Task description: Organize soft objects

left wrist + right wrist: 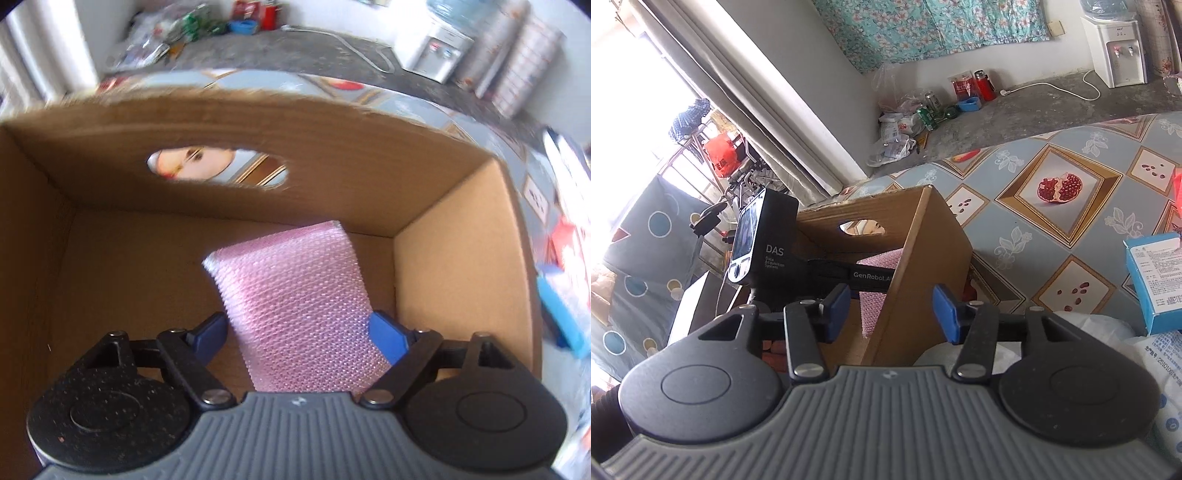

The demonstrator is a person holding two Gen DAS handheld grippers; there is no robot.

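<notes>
A pink bubble-wrap pad (295, 302) lies inside the open cardboard box (424, 280), leaning toward the right wall. My left gripper (299, 334) reaches down into the box with its blue fingers (388, 336) spread wide on either side of the pad; it is open. In the right wrist view the box (923, 266) stands on the patterned cloth, with the pink pad (873, 310) and the left gripper's body (757, 240) inside it. My right gripper (890, 310) is open and empty, hovering just in front of the box's near corner.
A blue-and-white carton (1152, 280) and white plastic-wrapped packs (1145, 354) lie on the cloth to the right. The table has a pomegranate-pattern cloth (1060, 221). A water dispenser (1115, 48) and floor clutter (912, 118) sit beyond the table.
</notes>
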